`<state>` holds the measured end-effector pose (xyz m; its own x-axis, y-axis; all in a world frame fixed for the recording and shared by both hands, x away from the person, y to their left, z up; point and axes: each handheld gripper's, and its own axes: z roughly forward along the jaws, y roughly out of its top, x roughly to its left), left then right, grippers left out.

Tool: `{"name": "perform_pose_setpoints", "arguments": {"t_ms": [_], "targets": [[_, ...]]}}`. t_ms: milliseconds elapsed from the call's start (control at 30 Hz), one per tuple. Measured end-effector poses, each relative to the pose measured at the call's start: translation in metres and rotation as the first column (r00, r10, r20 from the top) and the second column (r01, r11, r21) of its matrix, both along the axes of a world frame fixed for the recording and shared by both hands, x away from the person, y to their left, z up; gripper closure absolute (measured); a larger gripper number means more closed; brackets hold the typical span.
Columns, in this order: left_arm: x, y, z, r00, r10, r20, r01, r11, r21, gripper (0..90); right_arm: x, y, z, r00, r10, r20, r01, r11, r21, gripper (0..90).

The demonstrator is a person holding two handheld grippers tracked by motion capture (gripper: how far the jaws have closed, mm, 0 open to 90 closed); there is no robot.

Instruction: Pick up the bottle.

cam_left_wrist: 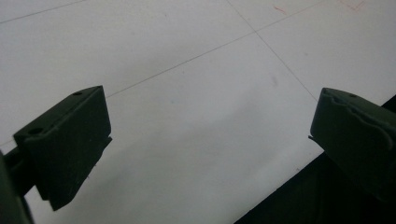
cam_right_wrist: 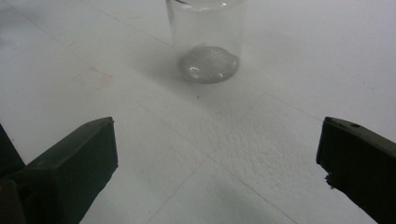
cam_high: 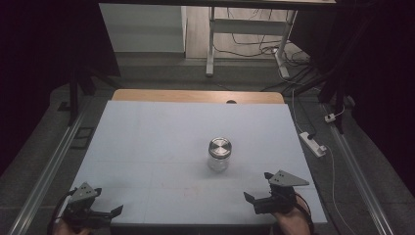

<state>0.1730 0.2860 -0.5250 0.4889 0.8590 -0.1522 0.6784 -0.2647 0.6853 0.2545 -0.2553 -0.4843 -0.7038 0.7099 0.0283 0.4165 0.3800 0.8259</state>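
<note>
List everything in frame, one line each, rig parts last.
Glass jar: 1, clear with a silver metal lid, upright, right of centre on the mat.
Mat: 1, white, covers the table.
Table edge: 1, wood, far side.
Power strip: 1, white, on the floor at right.
Desk frame: 1, white, beyond the table.
Left tongs: 1, black, open, near-left corner.
Right tongs: 1, black, open, near-right, facing the jar.

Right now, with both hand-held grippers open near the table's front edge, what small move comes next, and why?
Probably ease the right hand-held gripper forward toward the glass jar. Its jaws stand wide apart and face the jar, which stands upright and untouched, lid on, straight ahead.
</note>
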Motion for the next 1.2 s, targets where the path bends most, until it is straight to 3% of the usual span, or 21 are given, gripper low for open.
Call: {"name": "perform_pose_setpoints", "arguments": {"t_ms": [567, 800, 1200], "targets": [[0.0, 0.0, 0.0, 1.0, -0.002, -0.003, 0.002, 1.0, -0.001, 0.0, 0.02, 0.022, -0.002, 0.999, 0.042, -0.014, -0.042, 0.999, 0.014, 0.0], [0.001, 0.0, 0.0, 1.0, -0.003, -0.004, 0.003, 1.0, 0.002, 0.0, 0.038, 0.031, -0.004, 0.9961, 0.072, -0.051, -0.067, 0.9941, 0.085, 0.0], [0.002, -0.001, -0.001, 0.9999, -0.006, -0.012, 0.006, 1.0, 0.007, 0.0, 0.059, 0.055, -0.007, 0.9963, 0.051, -0.069, -0.052, 0.9986, -0.012, 0.0]]}}
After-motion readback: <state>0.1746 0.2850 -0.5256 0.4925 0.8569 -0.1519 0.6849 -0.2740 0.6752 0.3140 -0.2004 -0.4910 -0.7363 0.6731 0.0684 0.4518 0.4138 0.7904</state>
